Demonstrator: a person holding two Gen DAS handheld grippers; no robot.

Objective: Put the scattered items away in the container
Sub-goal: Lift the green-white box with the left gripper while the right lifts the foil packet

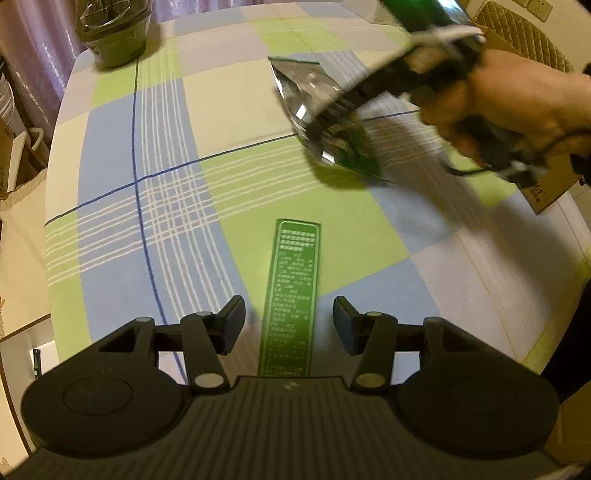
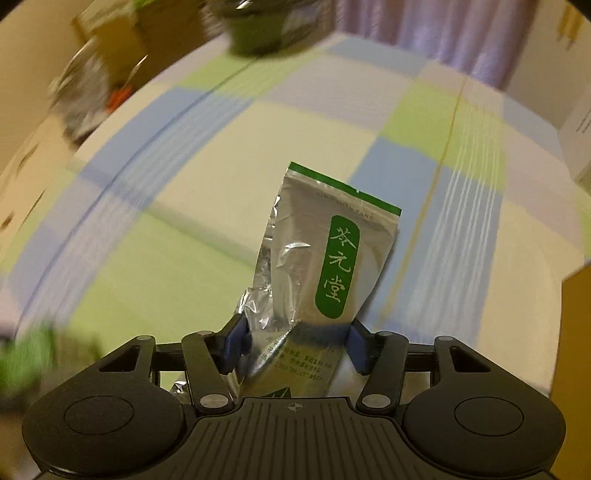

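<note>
In the left wrist view a flat green packet (image 1: 293, 291) with white print lies on the checked tablecloth (image 1: 177, 110). It runs lengthwise through the gap of my left gripper (image 1: 288, 323), which is open, both pads standing clear of it. Further off, a hand (image 1: 517, 107) holds my right gripper (image 1: 332, 125), blurred, down on a silver foil pouch (image 1: 303, 88). In the right wrist view that silver pouch (image 2: 325, 258) carries a green label, and my right gripper (image 2: 295, 343) is shut on its lower part. The foil is crumpled at the left pad.
A dark green tub (image 1: 114, 33) wrapped in clear film stands at the table's far corner, also seen blurred as the tub (image 2: 255, 29). A brown cardboard box (image 1: 546, 184) sits at the right edge. The table's curved edge runs down the left, with a purple curtain (image 1: 33, 55) behind.
</note>
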